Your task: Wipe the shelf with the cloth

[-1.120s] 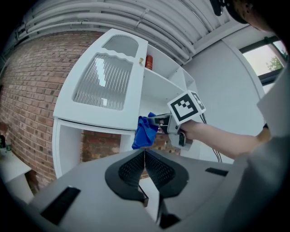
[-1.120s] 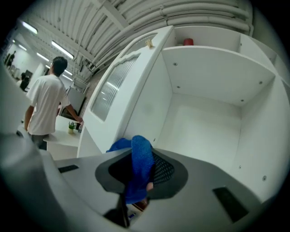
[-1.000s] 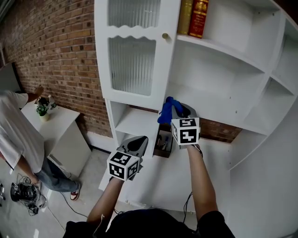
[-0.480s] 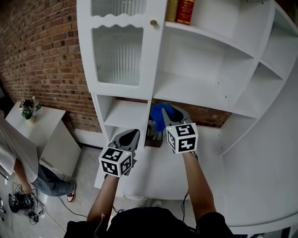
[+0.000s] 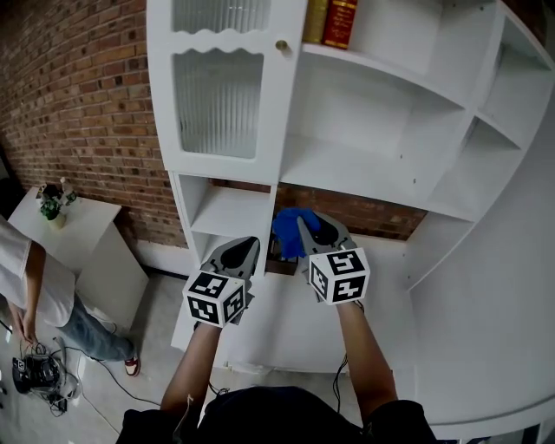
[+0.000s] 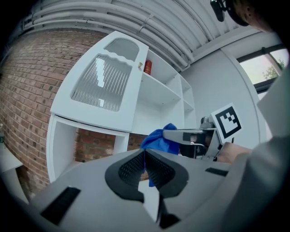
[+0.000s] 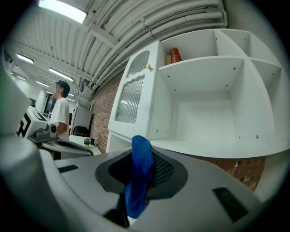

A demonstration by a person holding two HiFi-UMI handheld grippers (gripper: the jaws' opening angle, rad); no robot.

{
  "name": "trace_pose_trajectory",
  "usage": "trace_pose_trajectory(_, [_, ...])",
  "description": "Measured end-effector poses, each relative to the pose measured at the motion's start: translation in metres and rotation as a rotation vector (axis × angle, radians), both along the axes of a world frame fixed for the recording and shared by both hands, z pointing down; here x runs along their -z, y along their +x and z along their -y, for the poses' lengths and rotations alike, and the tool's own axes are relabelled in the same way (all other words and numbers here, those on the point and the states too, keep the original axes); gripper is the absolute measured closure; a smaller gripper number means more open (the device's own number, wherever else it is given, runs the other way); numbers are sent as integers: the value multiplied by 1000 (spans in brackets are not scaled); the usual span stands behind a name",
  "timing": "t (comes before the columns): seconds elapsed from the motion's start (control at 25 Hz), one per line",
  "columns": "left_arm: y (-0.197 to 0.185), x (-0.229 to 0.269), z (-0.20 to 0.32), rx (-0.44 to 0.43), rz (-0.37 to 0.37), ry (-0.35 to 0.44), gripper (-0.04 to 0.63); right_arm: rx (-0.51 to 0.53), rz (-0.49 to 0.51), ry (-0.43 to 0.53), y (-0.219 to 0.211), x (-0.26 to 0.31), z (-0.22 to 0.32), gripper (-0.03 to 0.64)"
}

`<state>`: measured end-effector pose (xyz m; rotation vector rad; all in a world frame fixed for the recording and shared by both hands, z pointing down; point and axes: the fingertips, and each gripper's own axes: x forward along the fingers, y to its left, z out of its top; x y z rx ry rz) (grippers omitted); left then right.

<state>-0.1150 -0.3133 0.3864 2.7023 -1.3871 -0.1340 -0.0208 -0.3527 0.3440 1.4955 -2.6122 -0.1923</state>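
Note:
A blue cloth (image 5: 290, 232) (image 7: 139, 174) is pinched in my right gripper (image 5: 308, 227), whose jaws are shut on it; it hangs in front of the brick-backed gap below the big white shelf (image 5: 364, 178). In the left gripper view the cloth (image 6: 159, 140) shows ahead beside the right gripper (image 6: 190, 136). My left gripper (image 5: 245, 253) (image 6: 145, 158) is held low to the left, jaws shut with nothing between them. The white shelf unit (image 7: 217, 149) rises ahead, its wide compartment bare.
A ribbed-glass cabinet door (image 5: 221, 95) closes the unit's upper left. Books (image 5: 329, 22) stand on the top shelf. A small dark box (image 5: 279, 256) sits in the low gap. A person (image 5: 35, 286) stands by a white side table (image 5: 87, 234) at left.
The view has shifted slightly, and the right gripper with the blue cloth has dropped a little lower and nearer. The left gripper is almost where it was.

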Motion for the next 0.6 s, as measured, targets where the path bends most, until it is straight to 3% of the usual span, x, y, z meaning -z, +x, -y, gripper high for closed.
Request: trace_pose_trajectory(0.6, [51,7,-50,36,14,12,578,54,56,-44,46,-15,-66,532])
